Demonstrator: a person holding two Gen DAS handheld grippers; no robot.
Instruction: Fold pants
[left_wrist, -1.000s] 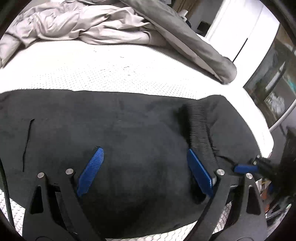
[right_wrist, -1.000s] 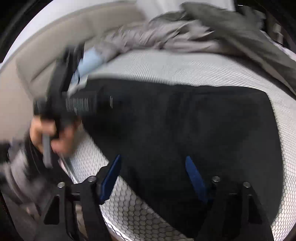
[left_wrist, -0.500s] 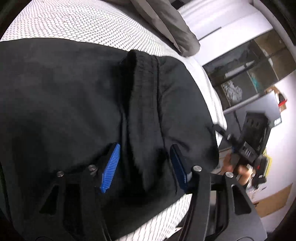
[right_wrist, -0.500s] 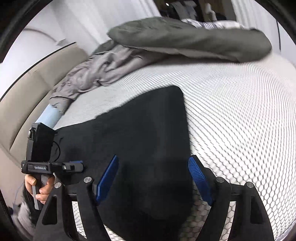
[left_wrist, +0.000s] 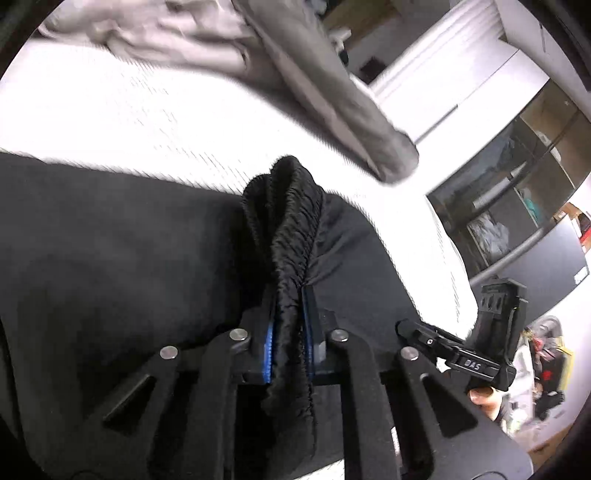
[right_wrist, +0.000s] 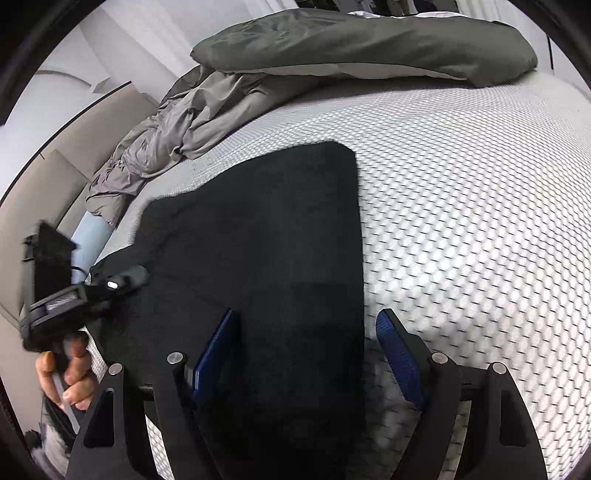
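Black pants (left_wrist: 110, 258) lie flat on the white mesh mattress (left_wrist: 110, 122). My left gripper (left_wrist: 289, 332) is shut on the pants' ribbed waistband (left_wrist: 291, 229), which stands bunched up between the blue pads. In the right wrist view the pants (right_wrist: 280, 240) spread across the mattress (right_wrist: 480, 184). My right gripper (right_wrist: 306, 350) is open, its left pad over the black cloth and its right pad over the mattress beside the pants' right edge. The other gripper shows in each view: the right one (left_wrist: 480, 354), the left one (right_wrist: 81, 291).
A rumpled grey duvet (right_wrist: 332, 48) and grey sheet (right_wrist: 166, 140) lie at the far side of the bed. A beige headboard (right_wrist: 48, 177) stands at left. White wardrobe doors (left_wrist: 461, 66) and dark shelving (left_wrist: 517, 177) are beyond the bed's right edge.
My left gripper has closed on the waistband and bunched it up. My right gripper has shifted right over the pants' right edge and stays open.
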